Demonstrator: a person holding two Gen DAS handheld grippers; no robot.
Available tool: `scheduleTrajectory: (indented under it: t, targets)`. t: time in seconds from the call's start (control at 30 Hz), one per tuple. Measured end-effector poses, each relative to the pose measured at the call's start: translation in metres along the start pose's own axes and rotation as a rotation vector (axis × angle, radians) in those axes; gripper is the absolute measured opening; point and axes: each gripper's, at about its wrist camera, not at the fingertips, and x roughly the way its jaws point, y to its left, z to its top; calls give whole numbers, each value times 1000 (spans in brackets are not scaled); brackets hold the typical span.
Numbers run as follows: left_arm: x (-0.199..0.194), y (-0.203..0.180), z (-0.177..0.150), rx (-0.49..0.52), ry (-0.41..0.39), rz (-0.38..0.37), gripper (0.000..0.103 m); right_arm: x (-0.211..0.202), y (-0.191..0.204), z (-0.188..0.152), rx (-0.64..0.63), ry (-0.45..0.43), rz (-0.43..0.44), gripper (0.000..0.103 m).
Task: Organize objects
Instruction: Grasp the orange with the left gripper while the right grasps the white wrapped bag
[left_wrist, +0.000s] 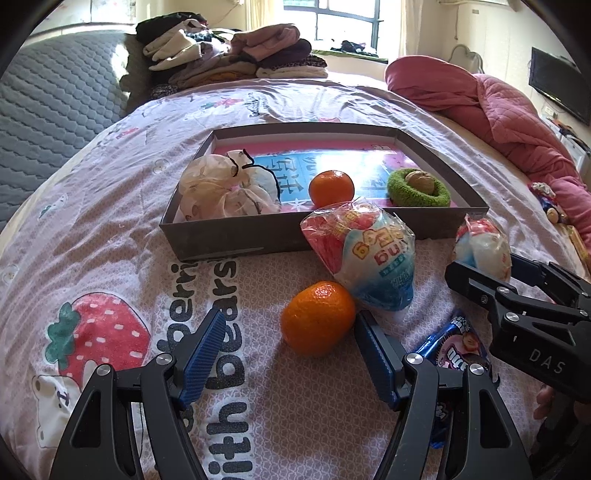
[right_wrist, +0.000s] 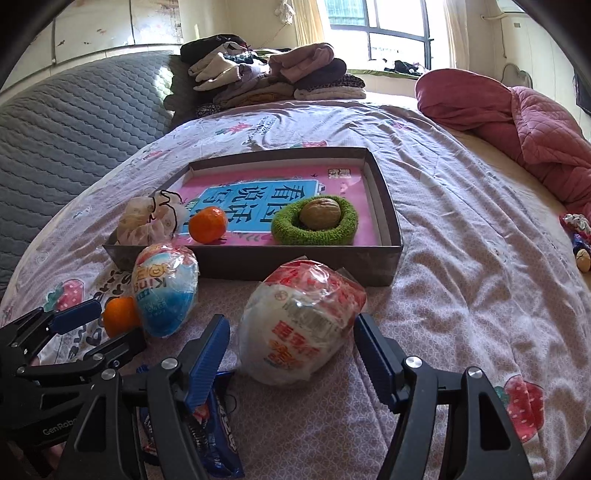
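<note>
A: Where did things lie?

B: The grey box (right_wrist: 258, 266) sat on the bedsheet (right_wrist: 461, 258), already holding an orange and a walnut. Just before it lay a wrapped bun (right_wrist: 299, 325), straight ahead of the right gripper (right_wrist: 291, 354), whose jaws stood spread on either side without touching it.

A: And the left?

B: The left gripper (left_wrist: 290, 354), spread too, flanked a loose orange (left_wrist: 317, 317).

A: Anything unclear?

B: The blue packet (right_wrist: 218, 435) lay half hidden under the fingers.

Bed sheet (left_wrist: 110, 236) pale lilac, strawberry print, white lettering. Box (left_wrist: 229, 240) grey, pink-and-blue book (right_wrist: 258, 206) inside. Two orange tangerines (left_wrist: 317, 317). Green fuzzy ring (right_wrist: 314, 221). Near snack bags (right_wrist: 303, 325) white, red, blue. Tongs (left_wrist: 288, 354) black, blue ribbed pads (left_wrist: 205, 350). Far quilt (left_wrist: 517, 110) pink.
</note>
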Motion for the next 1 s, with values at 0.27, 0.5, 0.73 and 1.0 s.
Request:
scheduleTrajectory:
  t: [0.27, 0.5, 0.73, 1.0]
  targets:
    - [6, 0, 2, -6, -18, -14, 73, 1, 0, -1, -6, -19, -10, 65]
    - [12, -3, 3, 1, -27, -22, 66, 5, -1, -1, -4, -19, -4, 54]
    - [11, -8, 1, 9, -48, -43, 40, 5, -1, 1, -13, -25, 9, 53]
    - [5, -7, -1, -1, -62, -48, 40, -4, 3, 1, -46, -56, 15, 52]
